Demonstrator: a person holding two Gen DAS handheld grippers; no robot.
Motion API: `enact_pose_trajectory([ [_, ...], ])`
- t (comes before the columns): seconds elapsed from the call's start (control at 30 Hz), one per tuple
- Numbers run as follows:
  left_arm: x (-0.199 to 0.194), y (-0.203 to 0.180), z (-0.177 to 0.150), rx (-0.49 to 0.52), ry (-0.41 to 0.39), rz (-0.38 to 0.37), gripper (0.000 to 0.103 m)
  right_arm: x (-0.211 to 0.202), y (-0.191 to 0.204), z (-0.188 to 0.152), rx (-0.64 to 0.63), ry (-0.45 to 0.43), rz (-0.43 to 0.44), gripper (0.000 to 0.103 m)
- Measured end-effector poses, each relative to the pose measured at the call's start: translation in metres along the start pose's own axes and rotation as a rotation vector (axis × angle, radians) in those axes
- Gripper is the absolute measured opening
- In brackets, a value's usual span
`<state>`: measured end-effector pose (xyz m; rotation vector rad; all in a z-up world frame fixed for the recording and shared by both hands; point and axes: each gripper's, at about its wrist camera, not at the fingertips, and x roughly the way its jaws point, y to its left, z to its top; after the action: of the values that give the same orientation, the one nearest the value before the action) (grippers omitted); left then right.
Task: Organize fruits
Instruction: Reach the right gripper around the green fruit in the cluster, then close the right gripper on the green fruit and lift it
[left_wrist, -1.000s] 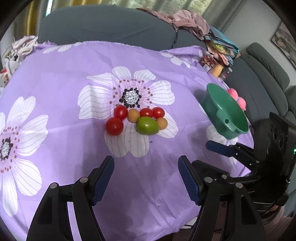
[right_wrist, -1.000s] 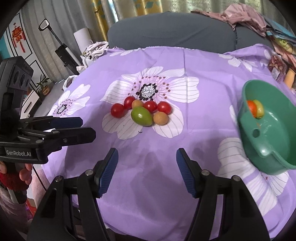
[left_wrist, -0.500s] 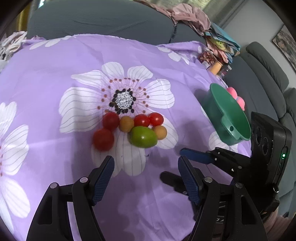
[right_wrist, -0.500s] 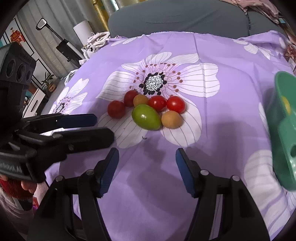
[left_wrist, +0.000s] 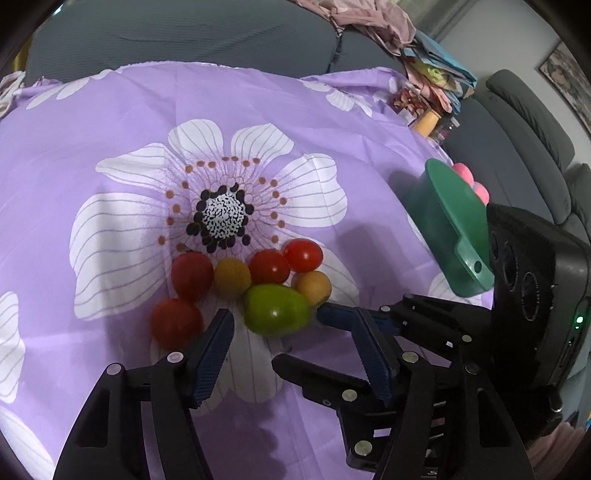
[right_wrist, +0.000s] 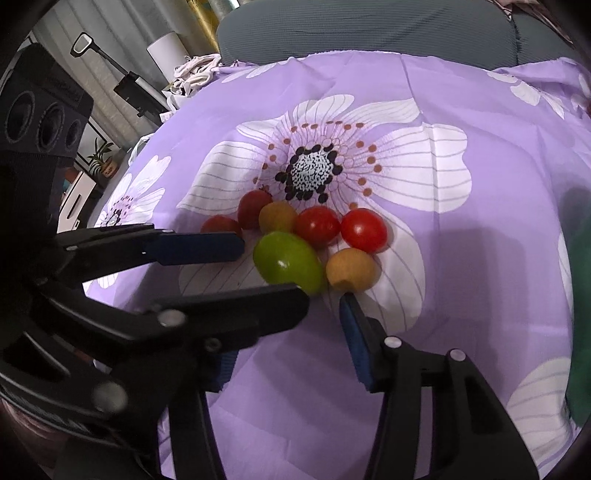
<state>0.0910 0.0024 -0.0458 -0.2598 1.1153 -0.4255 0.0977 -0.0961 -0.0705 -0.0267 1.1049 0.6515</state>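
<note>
Both claws, the left claw (left_wrist: 291, 339) and the right claw (right_wrist: 284, 343), had just been narrowing yet gaped empty (crossing each other); a collision risked scattering the glossy oval green fruit (left_wrist: 276, 309) off the purple floral-clothed counter (left_wrist: 110, 110).

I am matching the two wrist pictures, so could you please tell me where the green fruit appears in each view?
Left wrist: the green fruit lies low and centred, just beyond the left gripper.
Right wrist: the green fruit lies at mid-height in the centre, between the two fingers of the left gripper.
Shared landmark: the flower's dark speckled centre, behind the fruit cluster.
</note>
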Motion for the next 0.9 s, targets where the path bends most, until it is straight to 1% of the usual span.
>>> enact_pose_trajectory([
  [0.07,0.001,0.001,0.001,-0.002,-0.001,-0.001,0.066,0.001,-0.001,0.003,-0.004,0.000,-0.008,0.051],
  [0.1,0.002,0.001,0.002,-0.003,0.000,-0.002,0.063,0.002,-0.001,0.004,-0.005,0.001,-0.010,0.051],
  [0.13,0.003,0.002,0.002,-0.003,0.002,-0.002,0.056,0.003,-0.001,0.006,-0.006,0.002,-0.012,0.051],
  [0.17,0.004,0.003,0.003,-0.005,0.004,-0.003,0.054,0.004,-0.001,0.007,-0.009,0.002,-0.013,0.051],
  [0.27,0.008,0.006,0.004,-0.011,0.012,-0.005,0.052,0.006,0.001,0.009,-0.024,0.004,-0.020,0.051],
  [0.3,0.008,0.006,0.005,-0.013,0.014,-0.007,0.049,0.007,0.001,0.010,-0.029,0.005,-0.022,0.051],
  [0.4,0.010,0.007,0.005,-0.009,0.018,-0.007,0.041,0.009,0.003,0.012,-0.042,0.007,-0.025,0.039],
  [0.43,0.010,0.007,0.005,-0.008,0.017,-0.008,0.039,0.009,0.003,0.012,-0.045,0.007,-0.027,0.038],
  [0.67,0.010,0.006,0.004,-0.004,0.019,-0.003,0.039,0.008,0.003,0.010,-0.060,-0.002,-0.035,0.037],
  [0.9,0.001,-0.005,0.001,0.022,0.006,0.001,0.039,-0.004,0.006,0.005,-0.059,-0.031,-0.038,0.037],
])
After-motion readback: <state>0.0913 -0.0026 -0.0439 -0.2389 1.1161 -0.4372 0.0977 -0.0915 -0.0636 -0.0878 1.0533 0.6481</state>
